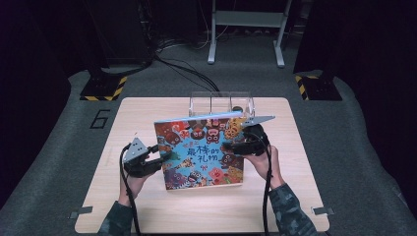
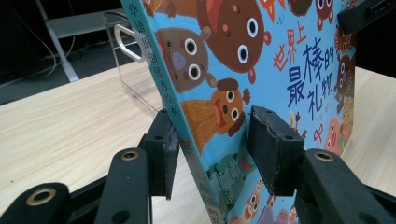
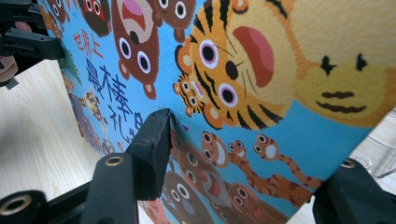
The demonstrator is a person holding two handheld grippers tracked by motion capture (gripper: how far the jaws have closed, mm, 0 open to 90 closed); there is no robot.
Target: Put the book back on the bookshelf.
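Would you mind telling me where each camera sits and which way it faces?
High view: above the person's side, looking forward and down on the pale wooden table; forearms, left gripper, right gripper.
Left gripper view: rides the left gripper, facing the book's spine between its jaws.
Right gripper view: rides the right gripper, facing the front cover.
All share the colourful animal picture book.

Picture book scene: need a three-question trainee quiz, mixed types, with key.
1. True or false: the picture book lies flat on the table.
2. Which gripper has a jaw pressed on the book's cover? A left gripper B right gripper
3. What stands behind the book?

Key: 1 false, it is tilted up. 2 B; the left one's jaws straddle the spine edge with a gap. 3 A clear plastic holder.
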